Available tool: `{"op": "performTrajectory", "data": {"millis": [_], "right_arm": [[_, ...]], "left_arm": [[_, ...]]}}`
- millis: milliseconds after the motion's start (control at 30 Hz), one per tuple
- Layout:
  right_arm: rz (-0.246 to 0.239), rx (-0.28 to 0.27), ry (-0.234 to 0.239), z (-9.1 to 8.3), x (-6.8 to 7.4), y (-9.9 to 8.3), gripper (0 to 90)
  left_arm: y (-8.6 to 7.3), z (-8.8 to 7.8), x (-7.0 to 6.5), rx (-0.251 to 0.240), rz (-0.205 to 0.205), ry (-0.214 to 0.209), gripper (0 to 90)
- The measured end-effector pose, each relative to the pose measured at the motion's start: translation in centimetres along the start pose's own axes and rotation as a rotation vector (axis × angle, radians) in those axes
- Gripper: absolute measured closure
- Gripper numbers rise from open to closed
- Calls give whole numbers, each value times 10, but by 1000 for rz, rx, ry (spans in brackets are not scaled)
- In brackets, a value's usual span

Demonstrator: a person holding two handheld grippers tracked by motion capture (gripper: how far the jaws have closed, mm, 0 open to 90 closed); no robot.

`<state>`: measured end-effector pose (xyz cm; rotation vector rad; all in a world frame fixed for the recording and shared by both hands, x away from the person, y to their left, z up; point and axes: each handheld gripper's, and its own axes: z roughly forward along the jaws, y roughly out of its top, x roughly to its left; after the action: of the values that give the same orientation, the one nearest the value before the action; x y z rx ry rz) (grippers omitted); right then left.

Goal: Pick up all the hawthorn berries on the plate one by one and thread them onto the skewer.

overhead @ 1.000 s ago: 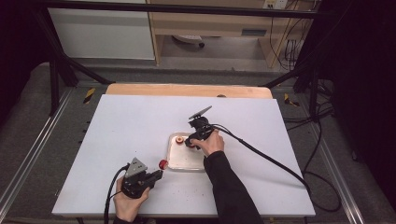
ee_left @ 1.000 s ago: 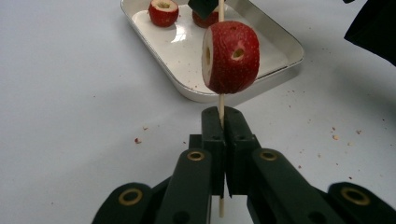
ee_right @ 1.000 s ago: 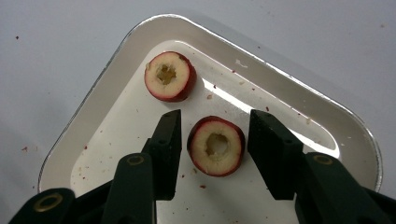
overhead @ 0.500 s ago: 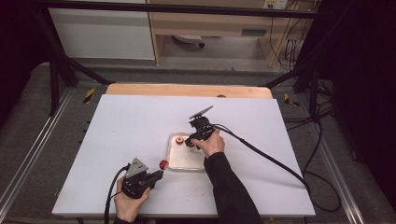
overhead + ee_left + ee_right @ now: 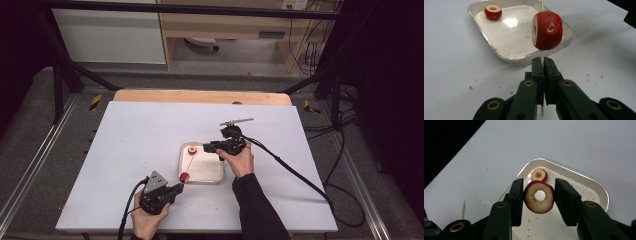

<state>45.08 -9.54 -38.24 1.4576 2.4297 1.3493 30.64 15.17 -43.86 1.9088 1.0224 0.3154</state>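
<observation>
Threading of fruit pieces onto a skewer, seen at the pick-up of the second piece. We found the left gripper [image 5: 543, 67] with its jaws pressed tight on the lower end of the skewer [image 5: 542, 53], which stood upright just outside the near edge of the tray [image 5: 506, 58]. One red fruit piece [image 5: 547, 30] was already threaded on the skewer above the jaws.

The right gripper [image 5: 537, 195] held a cored fruit ring [image 5: 534, 203] between its jaws, narrowed to the ring's width, with the hole facing the camera. Compared with the high views taken a moment before, the right hand [image 5: 239, 159] had drawn back from the far left corner of the tray towards its right side, and the ring hung clear of the tray floor. We judged from this that the pick-up was done and the carry to the skewer tip was next.

A third fruit piece [image 5: 539, 175] lay in the far corner of the tray, apart from both grippers. The tray rested near the middle of the table [image 5: 130, 130].
</observation>
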Motion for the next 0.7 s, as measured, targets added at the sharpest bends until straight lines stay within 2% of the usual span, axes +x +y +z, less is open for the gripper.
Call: {"op": "performTrajectory", "data": {"millis": [267,367,467,567,700], "right_arm": [[42,-215,77,-26,-4,-25,605],[63,-295,109,-31,-6,-35,605],[61,-357,125,-35,-8,-43,606],[39,-408,128,-37,-7,-49,605],[-32,-453,123,-38,-5,-55,606]], "left_arm": [[3,11,-20,0,-2,-18,881],[4,15,-27,0,-6,-32,881],[6,19,-33,5,-17,-46,881],[8,22,-38,9,-28,-55,881],[11,25,-42,10,-52,-68,881]]}}
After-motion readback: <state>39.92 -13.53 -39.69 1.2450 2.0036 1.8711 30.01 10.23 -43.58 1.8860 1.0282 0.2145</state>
